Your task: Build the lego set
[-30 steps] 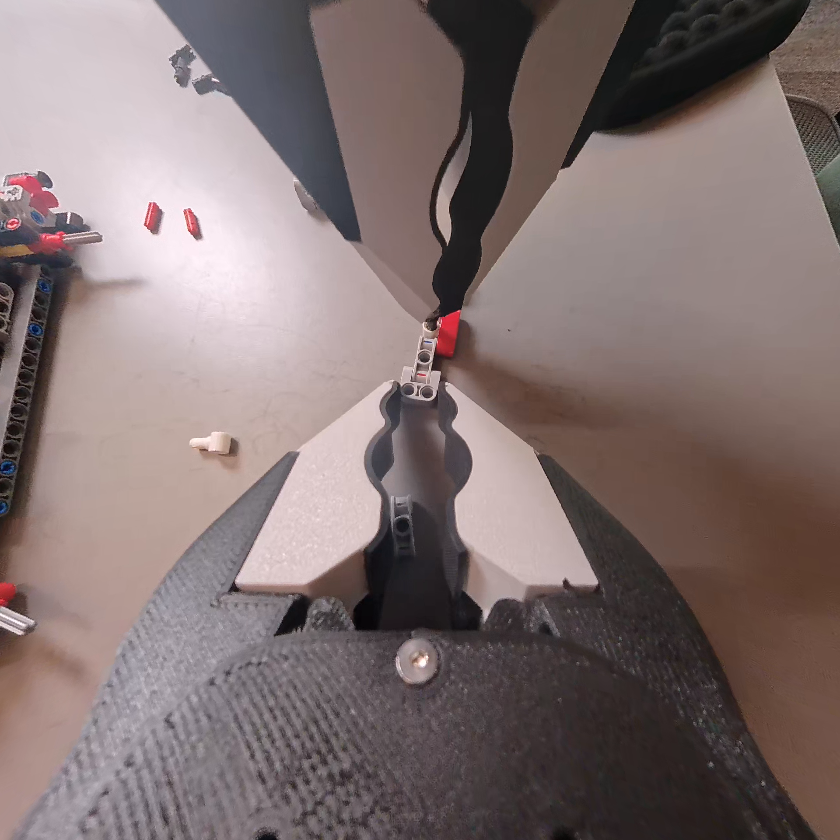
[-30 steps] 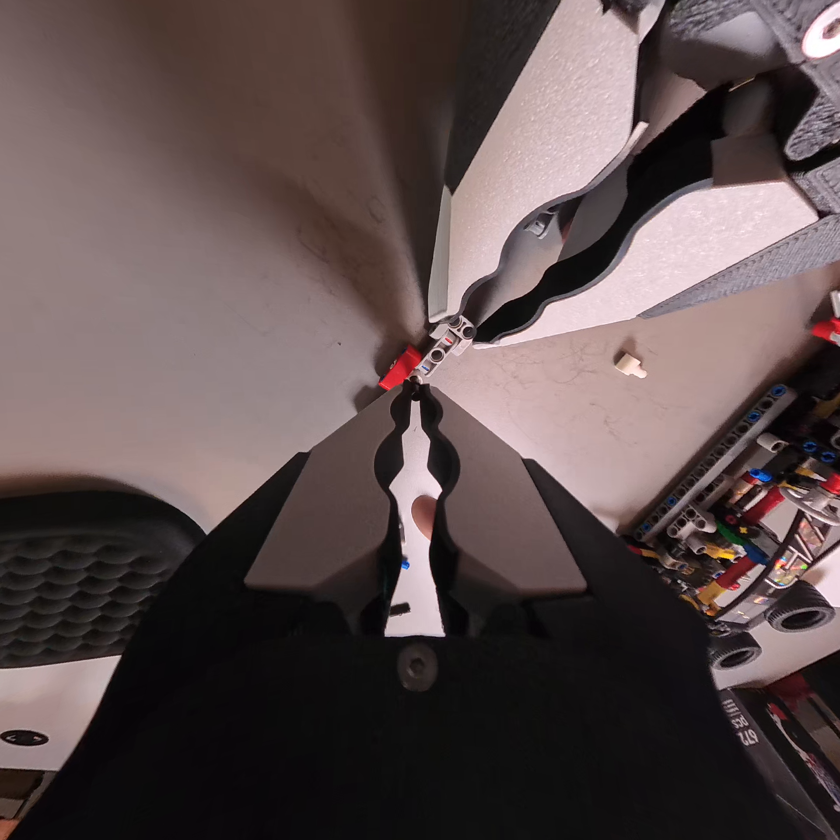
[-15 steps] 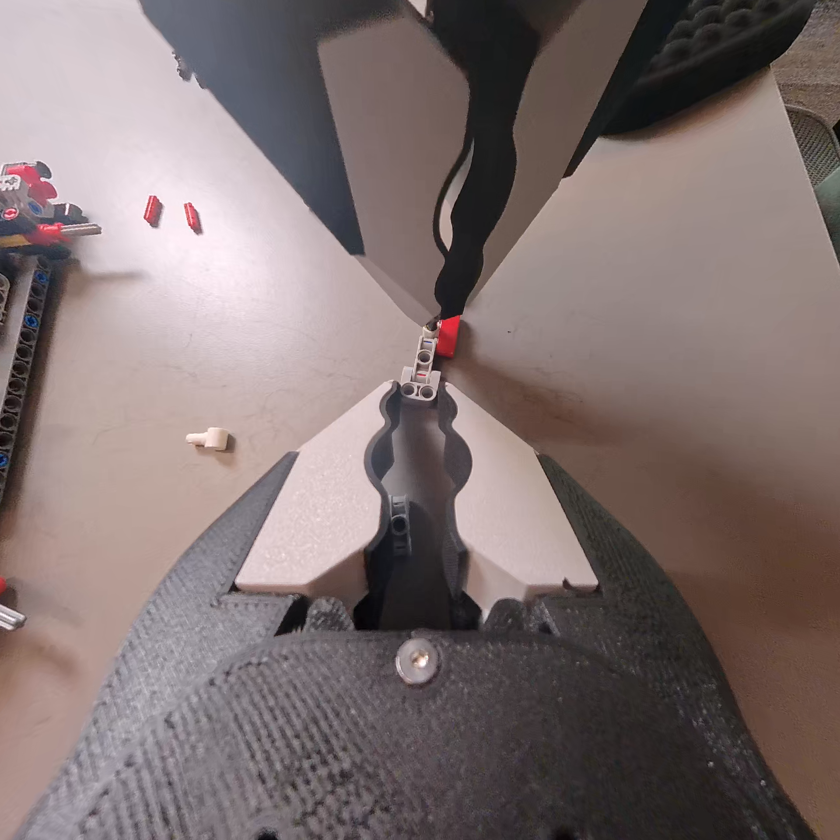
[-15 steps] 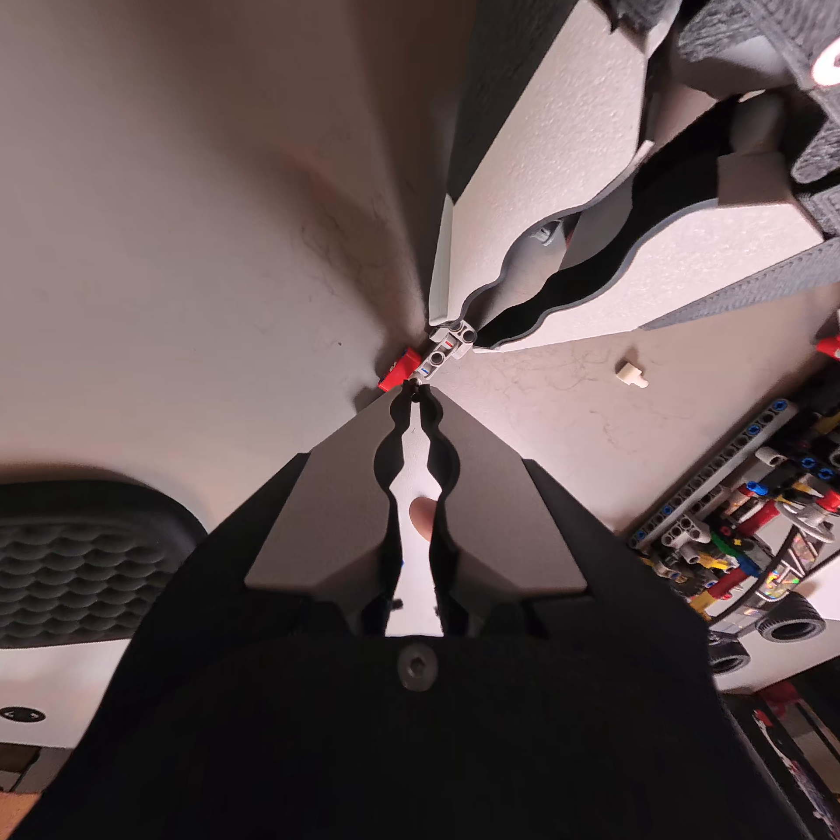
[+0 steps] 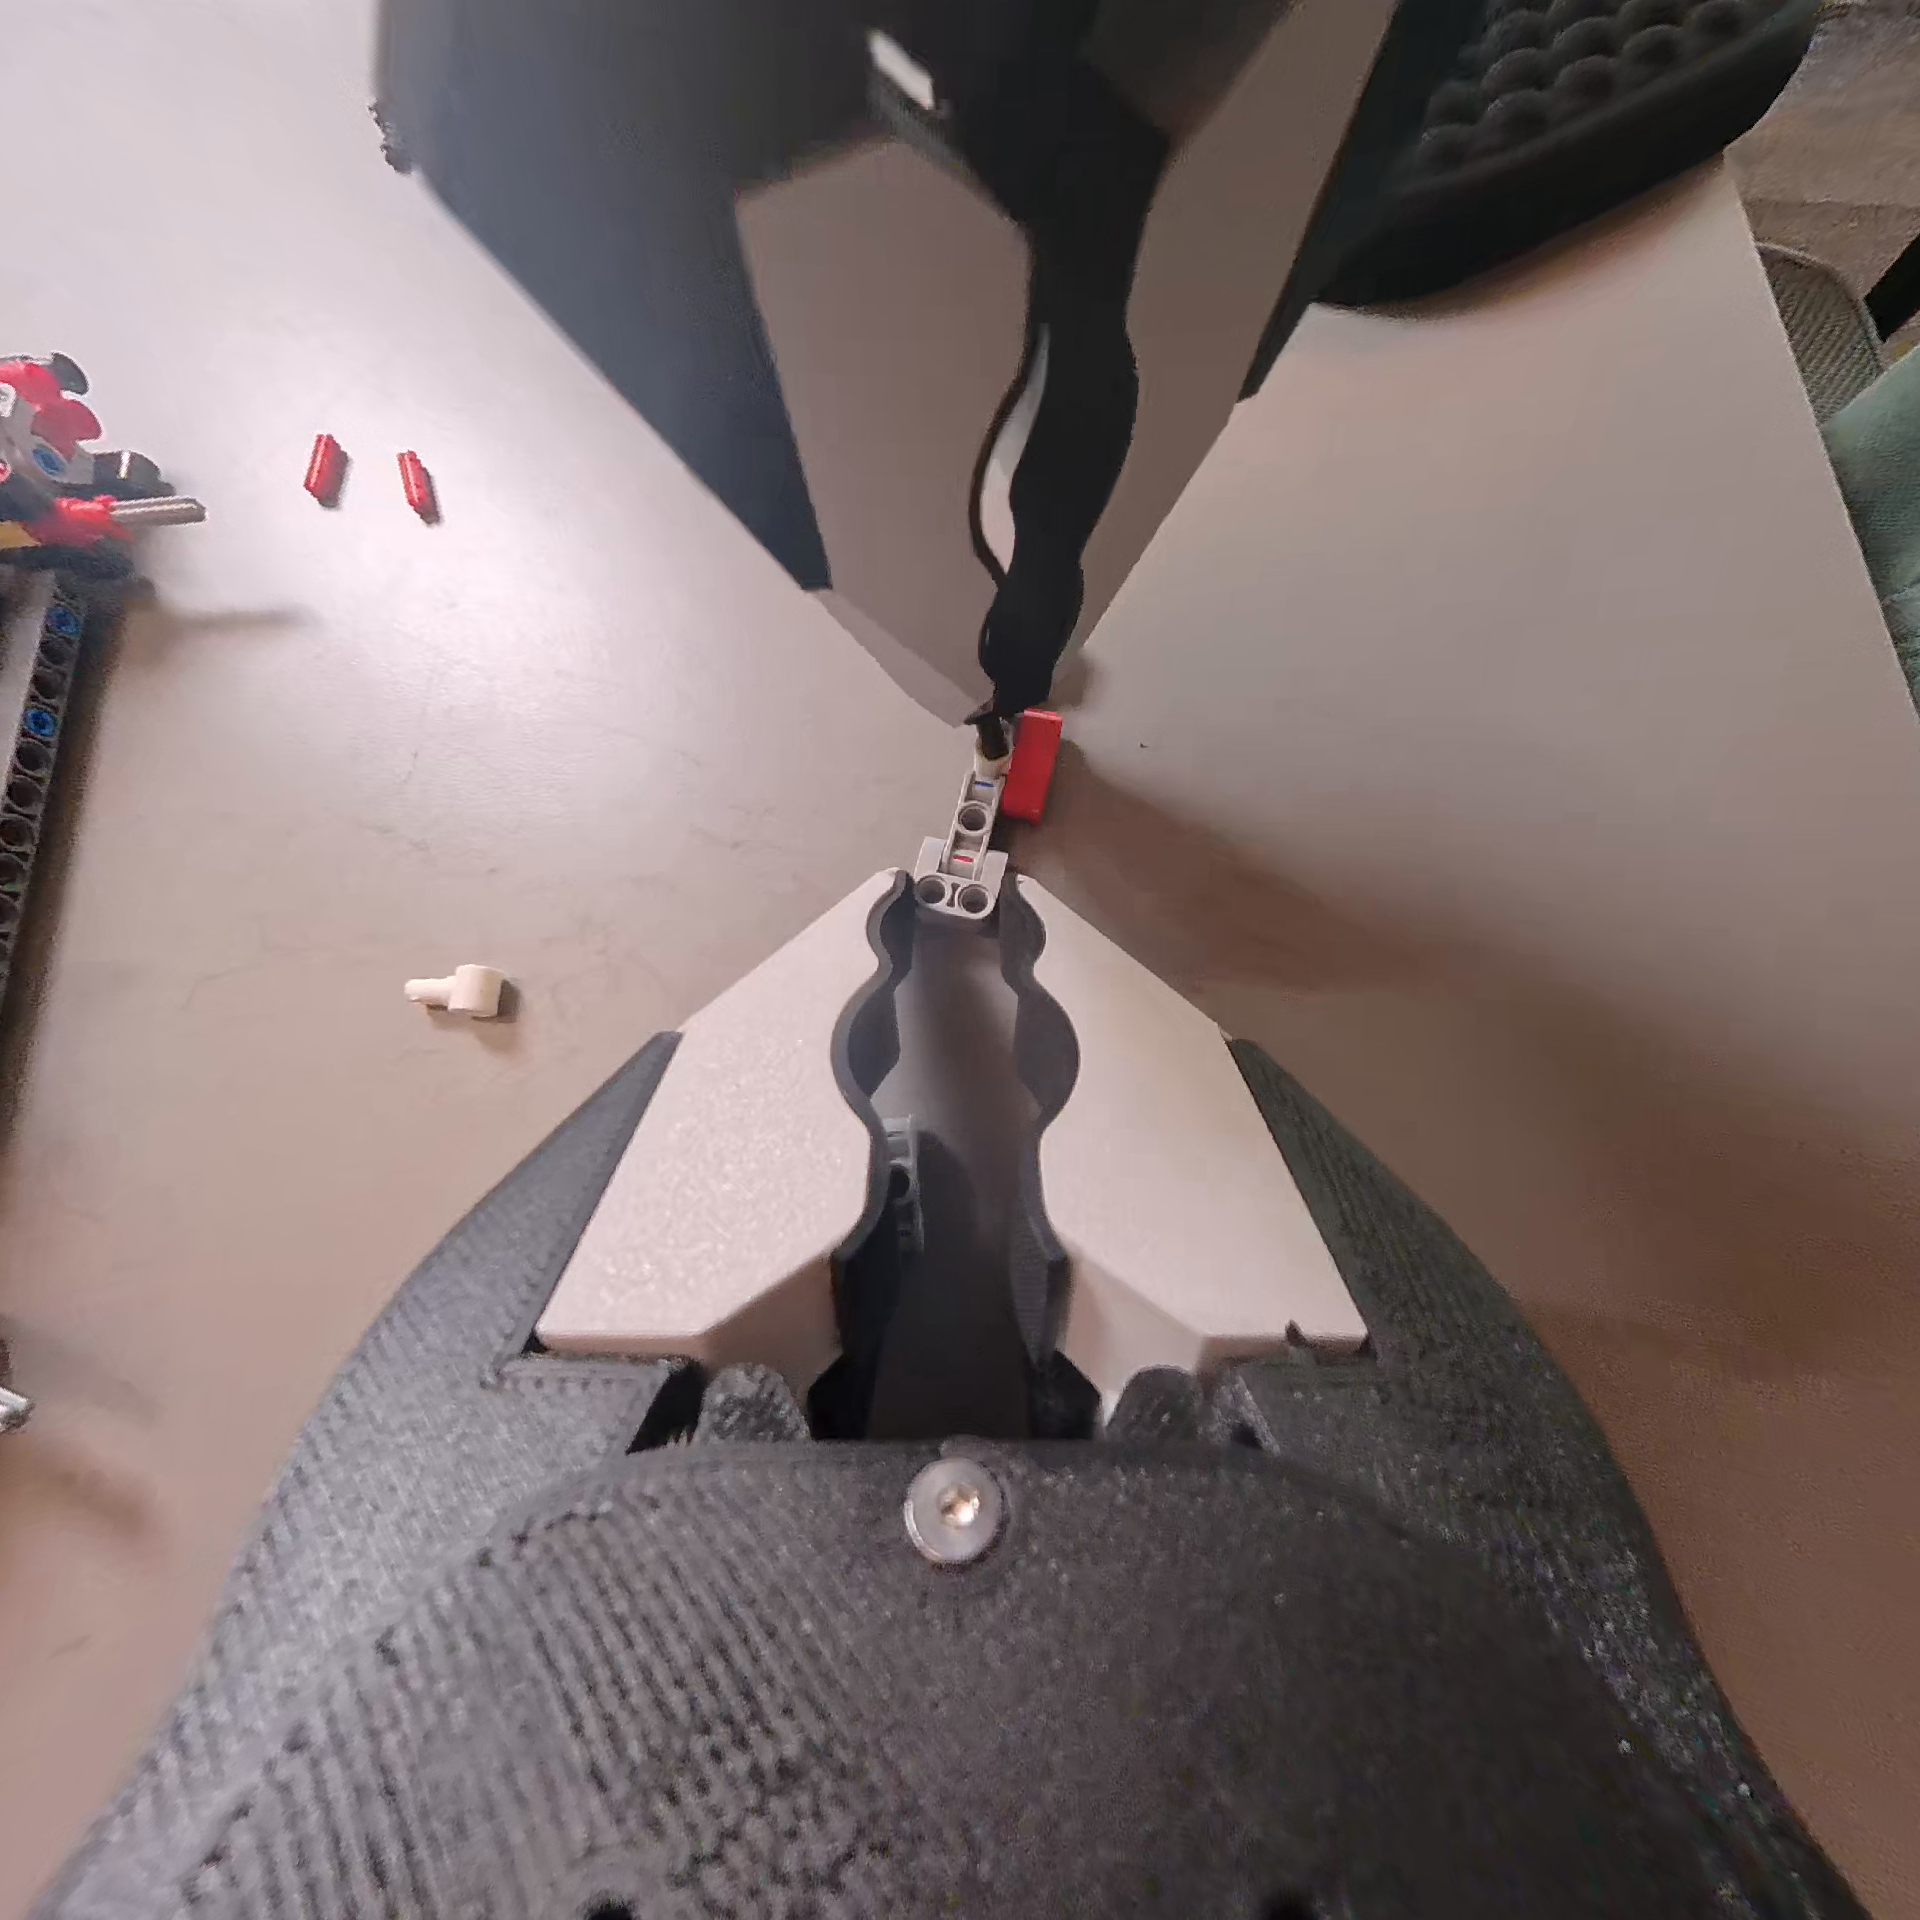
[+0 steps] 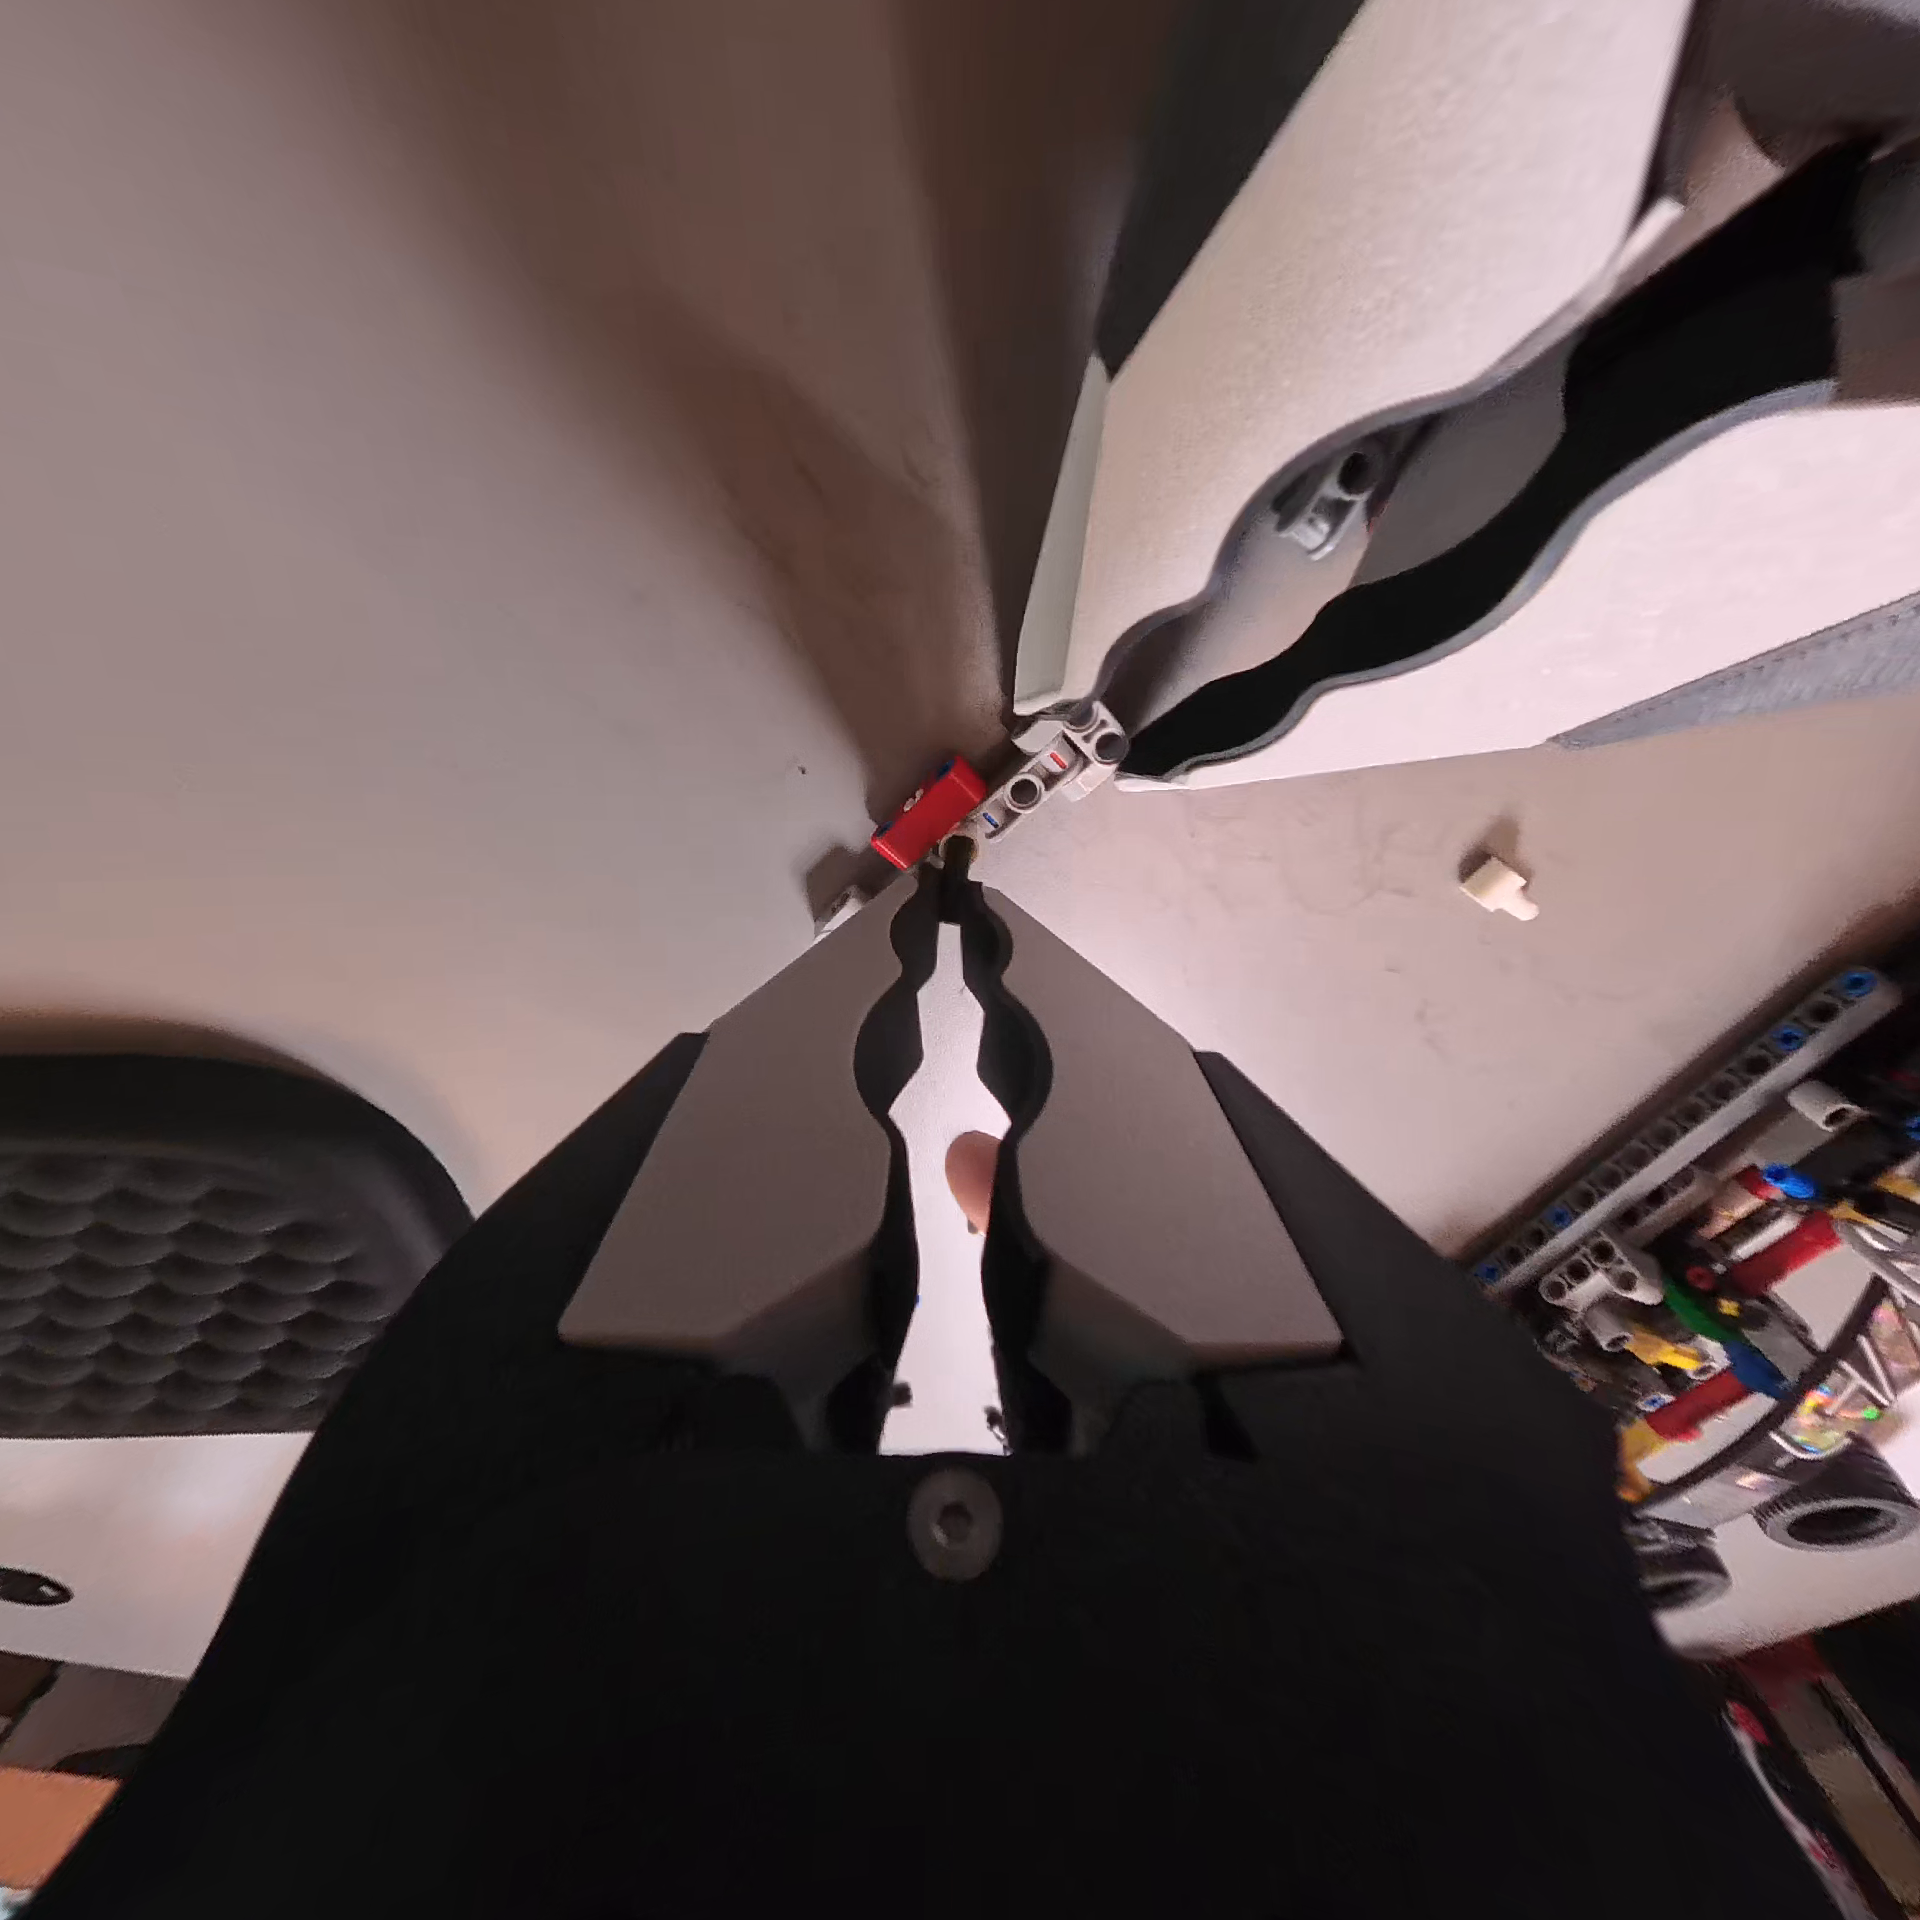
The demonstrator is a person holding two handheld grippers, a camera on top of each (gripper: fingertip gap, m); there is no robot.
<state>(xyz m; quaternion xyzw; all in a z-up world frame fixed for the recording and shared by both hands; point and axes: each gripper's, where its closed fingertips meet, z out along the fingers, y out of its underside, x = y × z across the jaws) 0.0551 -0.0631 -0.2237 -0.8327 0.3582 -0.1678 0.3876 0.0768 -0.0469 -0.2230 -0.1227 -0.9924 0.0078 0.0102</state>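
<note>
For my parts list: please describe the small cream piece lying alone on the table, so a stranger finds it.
On the beige table, look left of the left gripper. The cream connector pin lies alone there, short with one thinner end. The two red pieces farther away differ by colour.

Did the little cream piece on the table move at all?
No. The cream piece lies in the same spot below and right of the two red pins; only the camera shifted.

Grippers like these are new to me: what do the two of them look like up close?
The left gripper has pale grey wedge-shaped fingers with dark wavy inner edges, set in a black ribbed housing with a silver screw. The right gripper has the same grey fingers, a plain black housing and a dark screw.
</note>
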